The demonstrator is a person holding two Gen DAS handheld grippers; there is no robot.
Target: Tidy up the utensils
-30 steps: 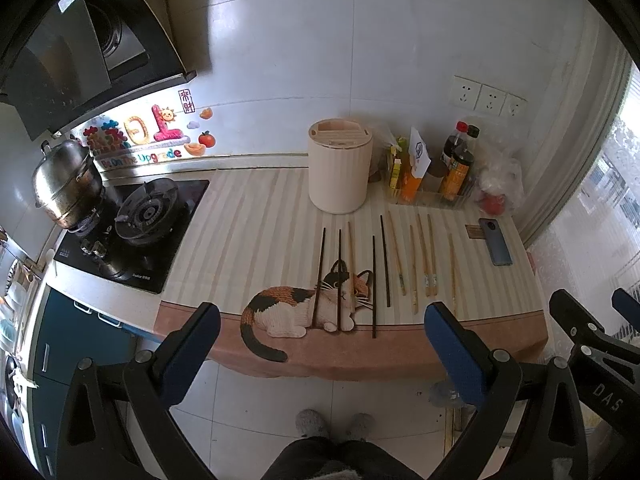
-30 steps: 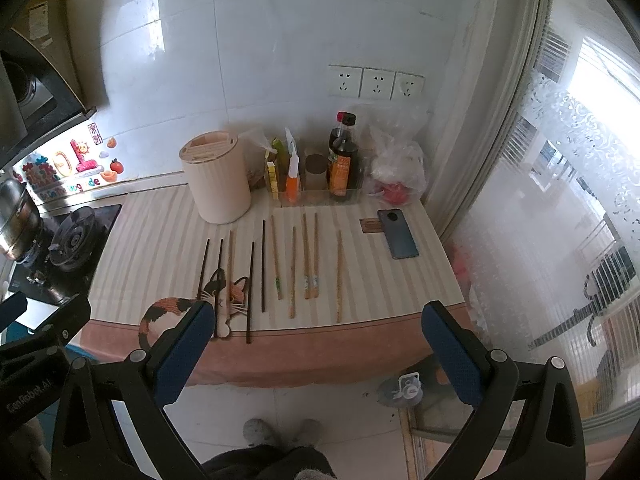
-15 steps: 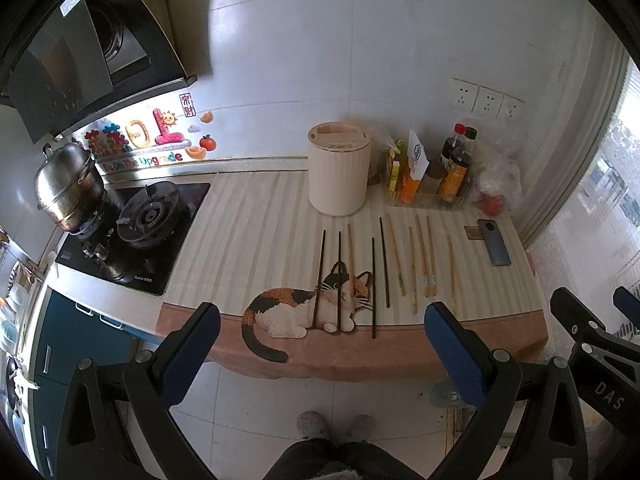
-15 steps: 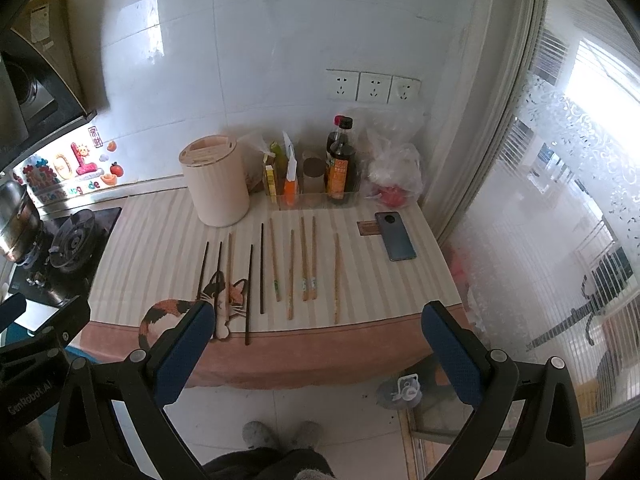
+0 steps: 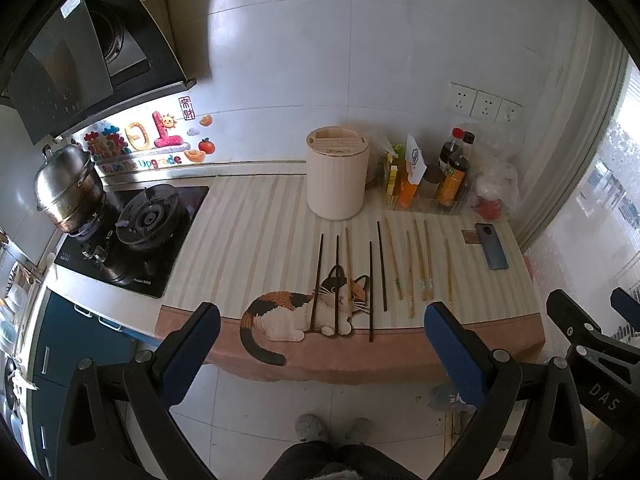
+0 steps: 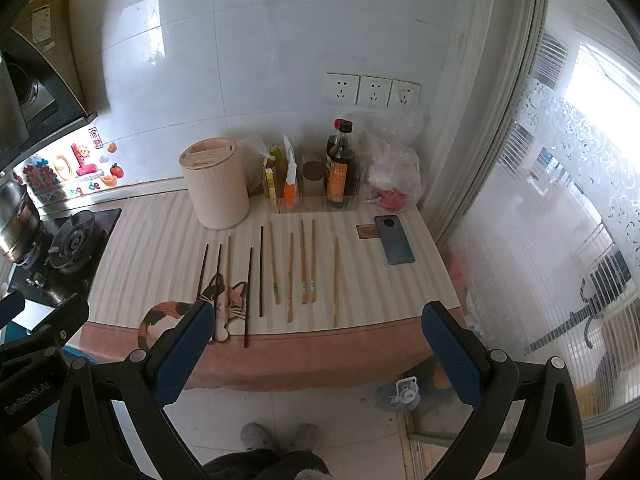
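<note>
Both grippers, left (image 5: 320, 344) and right (image 6: 316, 344), hang spread wide and empty before the counter (image 5: 256, 236). Chopsticks (image 5: 400, 264) lie in a row near a cream holder (image 5: 337, 178), whose slots are hard to make out.

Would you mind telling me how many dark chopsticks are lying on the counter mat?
4, all on the mat's left half: two over the cat print, one just right of the cat, and one further right. None seems hidden.
</note>
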